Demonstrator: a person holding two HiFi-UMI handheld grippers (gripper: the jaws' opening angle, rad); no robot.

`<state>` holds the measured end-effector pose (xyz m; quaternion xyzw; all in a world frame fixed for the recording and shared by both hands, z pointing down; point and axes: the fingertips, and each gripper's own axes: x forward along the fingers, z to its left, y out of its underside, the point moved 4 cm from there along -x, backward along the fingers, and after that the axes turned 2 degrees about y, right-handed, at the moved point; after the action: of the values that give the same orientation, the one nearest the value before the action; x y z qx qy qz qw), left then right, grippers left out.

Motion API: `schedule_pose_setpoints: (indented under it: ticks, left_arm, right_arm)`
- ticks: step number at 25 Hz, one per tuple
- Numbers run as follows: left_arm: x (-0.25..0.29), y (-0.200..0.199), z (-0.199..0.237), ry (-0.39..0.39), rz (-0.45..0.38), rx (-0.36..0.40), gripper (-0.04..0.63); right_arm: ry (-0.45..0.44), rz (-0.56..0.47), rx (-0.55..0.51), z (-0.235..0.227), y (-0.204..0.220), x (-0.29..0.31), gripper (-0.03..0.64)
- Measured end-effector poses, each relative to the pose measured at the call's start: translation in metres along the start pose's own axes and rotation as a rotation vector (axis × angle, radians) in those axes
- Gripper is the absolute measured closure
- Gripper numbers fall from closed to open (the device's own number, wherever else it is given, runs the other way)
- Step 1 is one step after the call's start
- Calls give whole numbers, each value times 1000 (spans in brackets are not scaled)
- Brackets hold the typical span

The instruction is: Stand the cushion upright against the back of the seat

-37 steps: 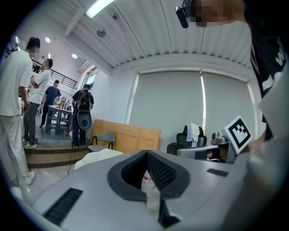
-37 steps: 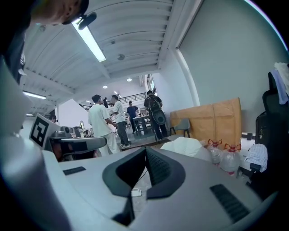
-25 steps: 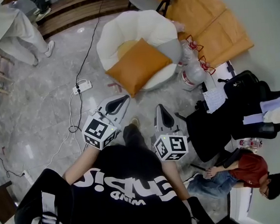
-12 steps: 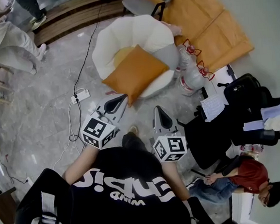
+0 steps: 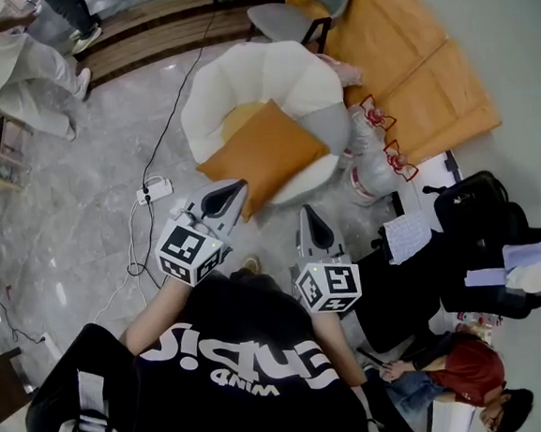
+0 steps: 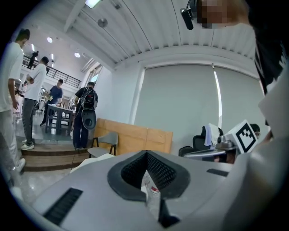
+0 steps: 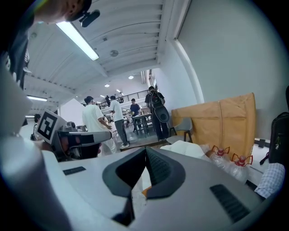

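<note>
An orange square cushion (image 5: pixel 265 154) lies flat and askew on the seat of a round white armchair (image 5: pixel 268 74), one corner hanging over the front rim. My left gripper (image 5: pixel 240 185) is shut and empty, its tip just in front of the cushion's near corner. A little short of the chair's front and to the right, my right gripper (image 5: pixel 306 211) is also shut with nothing held. In the left gripper view the shut jaws of the left gripper (image 6: pixel 146 154) hide most of the chair. The right gripper view shows the right gripper (image 7: pixel 145 151) level, with the chair's white back (image 7: pixel 185 147) beyond it.
Clear water bottles (image 5: pixel 370 150) stand right of the chair, before leaning wooden boards (image 5: pixel 407 53). A power strip (image 5: pixel 155 189) and cables lie on the floor at left. A grey chair (image 5: pixel 295 12) is behind. A black office chair (image 5: pixel 479 230) and a seated person (image 5: pixel 453 368) are at right.
Both grippers have moved forward toward the armchair, still shut. The cushion and chair now sit closer to the gripper tips; the left tip is almost at the cushion's corner.
</note>
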<state>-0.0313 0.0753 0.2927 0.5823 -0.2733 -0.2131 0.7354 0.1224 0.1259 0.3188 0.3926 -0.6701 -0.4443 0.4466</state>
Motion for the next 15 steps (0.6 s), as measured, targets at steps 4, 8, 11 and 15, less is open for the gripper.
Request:
schedule_pose_setpoints:
  ticks: [4,8,11,15]
  left_arm:
    - [14,-8,6,-40,-16,9,589]
    - [19,-13,11,-67,-18,15,589]
    - [21,-15,16,-77,-15,19,589]
    - [32,-15,24,-74,-16,20,589]
  right_arm:
    - [-32,0,-5,-14,-6,13,594]
    - [-54,6,-4,-21,-6,23,594]
    - [-64,11,1,-22,-6,31,594]
    - [-66,17,2,-27,-5,43,594]
